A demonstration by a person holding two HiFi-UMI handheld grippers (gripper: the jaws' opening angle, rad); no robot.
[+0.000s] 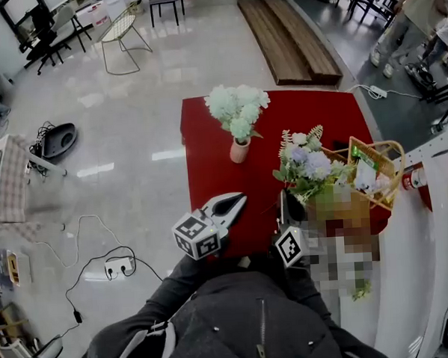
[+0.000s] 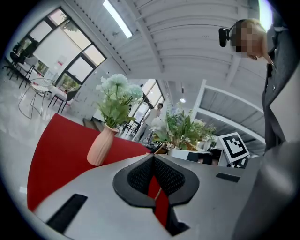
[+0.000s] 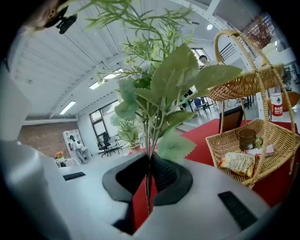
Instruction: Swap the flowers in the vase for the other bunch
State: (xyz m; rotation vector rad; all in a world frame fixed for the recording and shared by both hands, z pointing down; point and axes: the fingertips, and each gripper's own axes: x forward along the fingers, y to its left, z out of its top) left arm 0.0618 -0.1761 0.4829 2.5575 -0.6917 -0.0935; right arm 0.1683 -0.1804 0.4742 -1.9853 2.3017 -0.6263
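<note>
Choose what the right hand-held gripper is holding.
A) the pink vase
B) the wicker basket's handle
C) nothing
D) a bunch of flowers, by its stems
D: in the right gripper view the right hand-held gripper has its jaws closed on the green stems of the bunch of flowers, whose leaves rise above them; the pink vase stands apart, farther along the table.

Red table (image 1: 209, 175) with pink vase (image 1: 240, 150) and wicker basket (image 1: 394, 195)

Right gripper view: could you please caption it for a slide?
Right gripper clamps a leafy bunch; wicker basket at right.
</note>
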